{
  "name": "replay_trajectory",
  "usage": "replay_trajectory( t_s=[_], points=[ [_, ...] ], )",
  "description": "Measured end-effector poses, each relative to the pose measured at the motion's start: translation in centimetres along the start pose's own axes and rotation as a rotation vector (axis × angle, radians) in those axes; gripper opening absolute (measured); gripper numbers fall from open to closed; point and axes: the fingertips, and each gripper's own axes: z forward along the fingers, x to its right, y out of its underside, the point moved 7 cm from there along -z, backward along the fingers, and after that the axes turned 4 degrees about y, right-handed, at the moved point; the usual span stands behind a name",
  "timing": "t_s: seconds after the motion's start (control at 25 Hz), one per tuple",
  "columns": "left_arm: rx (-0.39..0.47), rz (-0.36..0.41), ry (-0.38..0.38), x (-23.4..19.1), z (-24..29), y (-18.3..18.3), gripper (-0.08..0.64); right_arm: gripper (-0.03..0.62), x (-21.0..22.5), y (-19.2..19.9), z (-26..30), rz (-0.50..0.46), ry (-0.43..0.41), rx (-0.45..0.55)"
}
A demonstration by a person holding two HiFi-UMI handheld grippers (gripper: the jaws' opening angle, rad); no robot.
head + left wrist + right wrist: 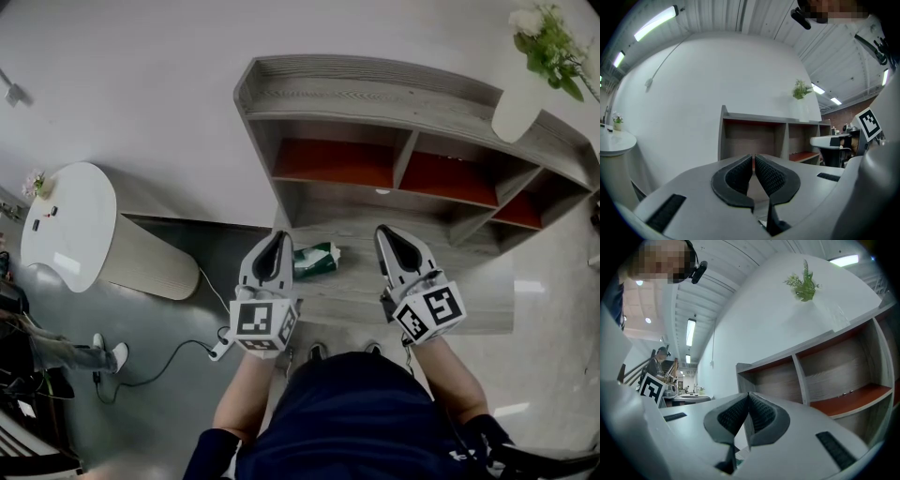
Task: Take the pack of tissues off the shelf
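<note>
A green pack of tissues (316, 260) lies on the lowest grey board (469, 300) of a wooden shelf unit (375, 94) with orange-red compartment floors. My left gripper (279, 238) hovers just left of the pack, its tips level with it, jaws shut on nothing. My right gripper (383, 231) hangs to the pack's right over the same board, also shut and empty. In the left gripper view the gripper (754, 156) points at the shelf unit (754, 136). The right gripper (749, 394) faces the compartments (834, 376). Neither gripper view shows the pack clearly.
A vase of flowers (539, 56) stands on the shelf top at the right. To the left is a round white table (70, 225). A cable (178, 356) runs over the grey floor, and another person's legs (56, 352) show at the left edge.
</note>
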Motion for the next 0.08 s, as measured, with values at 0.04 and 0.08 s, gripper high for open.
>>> replay_trajectory(
  t_s=[0.04, 0.08],
  points=[
    [-0.002, -0.002, 0.001, 0.01, -0.09, 0.08, 0.031, 0.014, -0.08, -0.01, -0.07, 0.0, 0.001, -0.001],
    [-0.004, -0.003, 0.002, 0.03, -0.18, 0.17, 0.031, 0.014, -0.16, -0.01, -0.14, 0.0, 0.001, -0.002]
  ],
)
